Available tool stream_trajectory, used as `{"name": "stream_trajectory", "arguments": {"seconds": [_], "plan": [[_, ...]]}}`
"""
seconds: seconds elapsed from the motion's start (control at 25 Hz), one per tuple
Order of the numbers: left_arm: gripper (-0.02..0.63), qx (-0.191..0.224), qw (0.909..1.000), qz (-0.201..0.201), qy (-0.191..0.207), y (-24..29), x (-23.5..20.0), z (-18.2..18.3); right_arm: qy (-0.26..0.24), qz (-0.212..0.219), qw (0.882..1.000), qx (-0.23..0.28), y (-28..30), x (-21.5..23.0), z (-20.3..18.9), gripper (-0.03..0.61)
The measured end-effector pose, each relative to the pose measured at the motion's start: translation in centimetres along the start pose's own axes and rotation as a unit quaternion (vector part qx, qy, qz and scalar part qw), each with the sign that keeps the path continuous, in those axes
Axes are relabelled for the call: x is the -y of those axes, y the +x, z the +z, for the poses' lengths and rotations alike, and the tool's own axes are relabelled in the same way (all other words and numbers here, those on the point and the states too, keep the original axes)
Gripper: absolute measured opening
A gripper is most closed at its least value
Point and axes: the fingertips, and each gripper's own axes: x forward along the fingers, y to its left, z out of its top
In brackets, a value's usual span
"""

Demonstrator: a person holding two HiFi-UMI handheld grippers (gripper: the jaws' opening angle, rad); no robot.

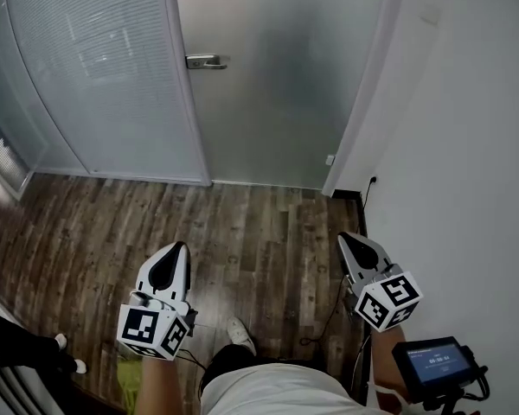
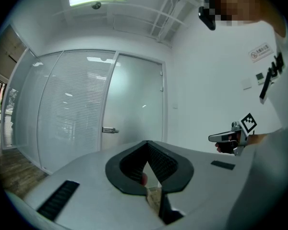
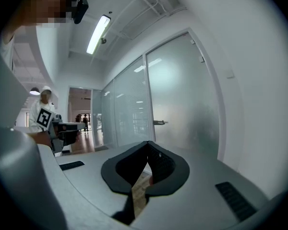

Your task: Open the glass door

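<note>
The frosted glass door (image 1: 277,76) stands closed ahead, with a metal lever handle (image 1: 206,60) on its left side. Both grippers are held low over the wood floor, well short of the door. My left gripper (image 1: 177,249) is shut and empty, and my right gripper (image 1: 348,240) is likewise shut with nothing in it. In the left gripper view the handle (image 2: 109,130) shows far beyond the closed jaws of the left gripper (image 2: 146,143). The right gripper view shows the handle (image 3: 158,122) above the closed right gripper (image 3: 148,143).
A ribbed glass partition (image 1: 95,76) curves away left of the door. A white wall (image 1: 467,145) runs along the right, with a socket (image 1: 372,178) and a cable (image 1: 329,318) on the floor. A small screen device (image 1: 437,363) sits at lower right.
</note>
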Motion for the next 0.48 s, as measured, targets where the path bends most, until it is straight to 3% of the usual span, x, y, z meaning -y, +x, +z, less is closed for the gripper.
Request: {"name": "stream_trajectory", "arguments": {"seconds": [0.48], "plan": [[0.0,-0.002,1.0,-0.006,0.0,7.0,-11.9,1.0,-0.012,0.008,1.0,-0.013,13.7,-3.3,2.1,0.002]]}}
